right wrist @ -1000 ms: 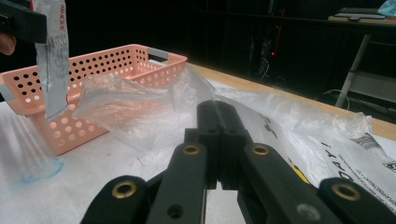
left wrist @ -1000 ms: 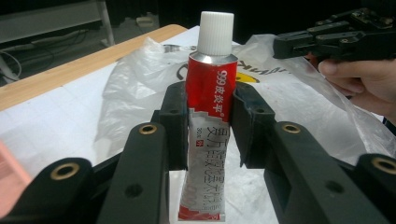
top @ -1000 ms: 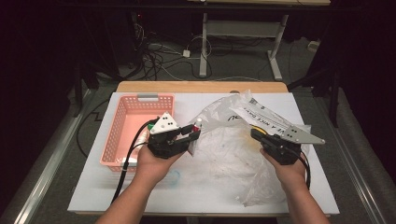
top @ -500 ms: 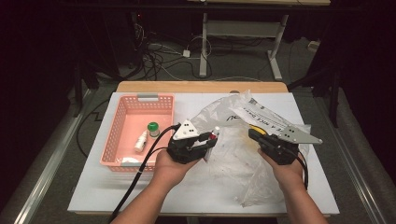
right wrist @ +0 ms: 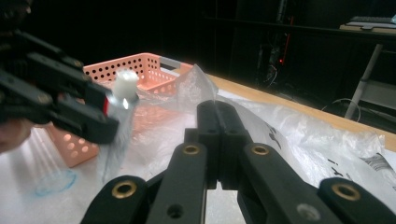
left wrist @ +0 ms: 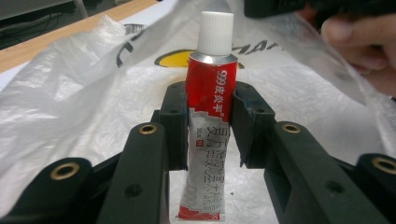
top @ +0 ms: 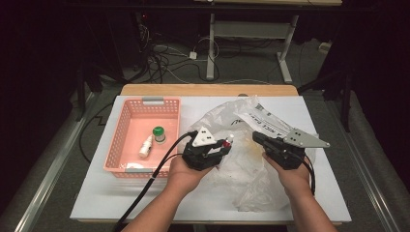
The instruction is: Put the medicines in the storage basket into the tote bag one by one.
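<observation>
The left gripper (left wrist: 208, 126) clamps a red-and-white ointment tube (left wrist: 208, 116) at the plastic bag (top: 251, 159) mouth, which the right gripper (right wrist: 217, 119) pinches shut-jawed; limp film could sag and snag the tube's cap.

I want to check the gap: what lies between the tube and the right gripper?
In the high view, only crumpled plastic bag lies between the tube, held by the left gripper, and the right gripper.

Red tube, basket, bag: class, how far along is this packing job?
Done: the left gripper has the red tube clamped, out of the basket. In hand: it hovers at the bag, whose edge the shut right gripper pinches. Left: a green-capped bottle and a white bottle in the basket.
</observation>
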Demonstrator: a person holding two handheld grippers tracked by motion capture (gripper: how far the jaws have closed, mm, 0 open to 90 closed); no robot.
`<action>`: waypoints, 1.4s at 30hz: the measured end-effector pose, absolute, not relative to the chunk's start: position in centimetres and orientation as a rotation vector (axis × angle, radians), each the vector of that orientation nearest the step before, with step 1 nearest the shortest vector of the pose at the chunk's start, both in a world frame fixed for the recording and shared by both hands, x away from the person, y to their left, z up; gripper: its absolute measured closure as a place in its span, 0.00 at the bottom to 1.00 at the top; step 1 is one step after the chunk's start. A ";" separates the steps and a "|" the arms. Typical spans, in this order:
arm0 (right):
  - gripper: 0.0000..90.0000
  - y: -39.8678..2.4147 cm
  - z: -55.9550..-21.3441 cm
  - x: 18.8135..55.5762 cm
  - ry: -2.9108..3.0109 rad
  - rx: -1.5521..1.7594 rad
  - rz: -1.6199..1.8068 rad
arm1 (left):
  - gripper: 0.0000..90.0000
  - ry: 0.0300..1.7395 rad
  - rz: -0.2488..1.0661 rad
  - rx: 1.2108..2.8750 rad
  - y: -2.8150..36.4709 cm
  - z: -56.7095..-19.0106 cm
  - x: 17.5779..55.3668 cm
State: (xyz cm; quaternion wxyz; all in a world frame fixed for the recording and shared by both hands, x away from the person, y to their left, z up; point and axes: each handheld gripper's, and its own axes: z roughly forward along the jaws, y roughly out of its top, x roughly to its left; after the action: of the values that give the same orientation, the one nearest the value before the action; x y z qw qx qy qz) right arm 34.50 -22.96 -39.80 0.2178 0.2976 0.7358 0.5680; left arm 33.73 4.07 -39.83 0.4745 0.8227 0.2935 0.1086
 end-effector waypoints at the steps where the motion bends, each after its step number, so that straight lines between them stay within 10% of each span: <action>1: 1.00 -22.9 -39.8 34.5 2.036 0.817 1.575 | 0.74 0.719 0.270 2.017 3.8 -40.0 33.7; 32: 1.00 -24.0 -39.6 35.0 1.993 0.851 1.610 | 0.73 0.838 0.313 2.019 -3.1 -45.2 38.2; 42: 1.00 -24.5 -39.7 34.9 1.991 0.854 1.605 | 0.49 0.799 0.224 2.020 -2.0 -44.6 36.9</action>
State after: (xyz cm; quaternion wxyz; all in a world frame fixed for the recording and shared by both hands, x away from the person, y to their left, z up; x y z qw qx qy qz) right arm 34.93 -24.46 -39.70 0.2211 0.3089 0.7201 0.5806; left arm 36.94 -2.01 -44.61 0.4607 0.8210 0.3247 0.0909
